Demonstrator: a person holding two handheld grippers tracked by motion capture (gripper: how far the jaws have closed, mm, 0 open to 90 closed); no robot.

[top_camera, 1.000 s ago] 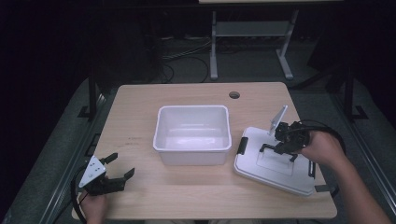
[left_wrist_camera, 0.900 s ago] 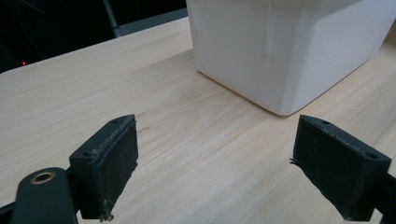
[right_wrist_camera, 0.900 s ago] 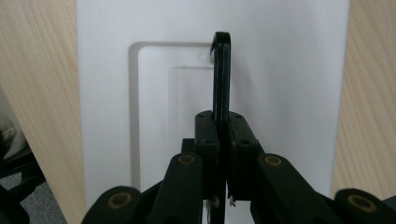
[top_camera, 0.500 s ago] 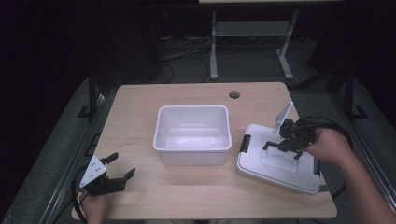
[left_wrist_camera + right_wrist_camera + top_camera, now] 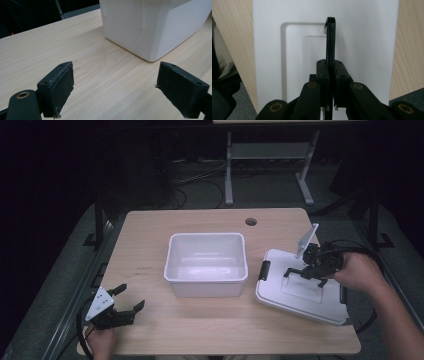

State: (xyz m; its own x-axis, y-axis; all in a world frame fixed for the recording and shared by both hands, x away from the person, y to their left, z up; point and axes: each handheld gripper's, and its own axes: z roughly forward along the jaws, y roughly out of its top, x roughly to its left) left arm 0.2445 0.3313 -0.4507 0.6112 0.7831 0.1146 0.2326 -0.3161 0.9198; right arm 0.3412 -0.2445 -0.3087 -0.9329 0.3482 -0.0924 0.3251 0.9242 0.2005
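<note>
Right gripper (image 5: pixel 304 270) is clamped on the black handle (image 5: pixel 330 40) of the white lid (image 5: pixel 300 292), and since a second ago I've raised it, tipping the lid's near edge off the surface (image 5: pixel 150 255). Next it goes onto the bin (image 5: pixel 206 263). Left gripper (image 5: pixel 127 301) hangs open, idle.

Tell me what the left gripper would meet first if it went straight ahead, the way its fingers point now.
Probably the white bin. The left gripper is open above bare table, and the bin's near corner stands ahead, slightly right of centre.
</note>
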